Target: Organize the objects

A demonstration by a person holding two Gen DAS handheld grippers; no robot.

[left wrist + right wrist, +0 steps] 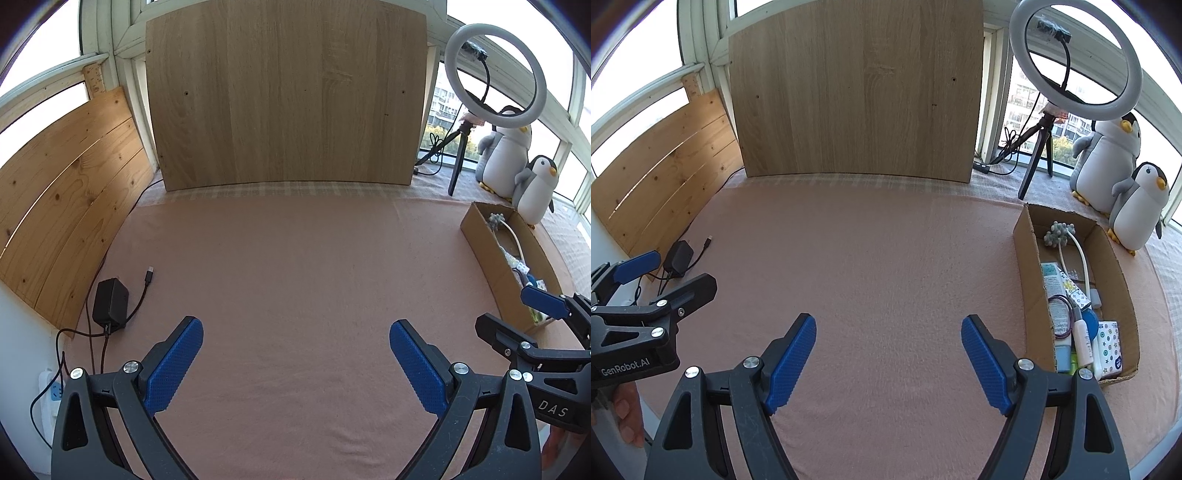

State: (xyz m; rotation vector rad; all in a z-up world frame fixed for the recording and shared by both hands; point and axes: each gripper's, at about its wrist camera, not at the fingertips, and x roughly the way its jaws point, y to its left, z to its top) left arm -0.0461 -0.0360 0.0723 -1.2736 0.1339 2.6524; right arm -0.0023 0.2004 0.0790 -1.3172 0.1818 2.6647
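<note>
My left gripper (295, 363) was spread wide, nothing between the blue pads, hovering over the pink cloth (295, 277). Right gripper (888, 354) same: wide, holding nothing.

Each cam caught the other tool at frame edge. Left cam read "DAS" on the right gripper body. Right cam read "GenRobot.AI" on the left one, plus a bit of my hand (626, 413) under it.

The cardboard box (1034, 229) sat to the right on the cloth, just beside the right gripper. Only the right cam looked into it properly: white-and-teal tube (1057, 295), print too small to read, patterned tissue pack (1110, 345), blue round lid (1091, 320), white cable (1080, 254) and a grey-green bobbly thing (1057, 233) at the far end. Left cam got mostly the box's side wall and a sliver of contents.

Black power adapter (110, 301) with its loose plug end lay at far left of the cloth. Only the left cam showed the white power strip (50, 395) below it.

Further back: upright wood board (286, 92), pine panel (70, 206) on the left, ring light (1075, 59) on a tripod, two plush penguins (1108, 155) by the window.
</note>
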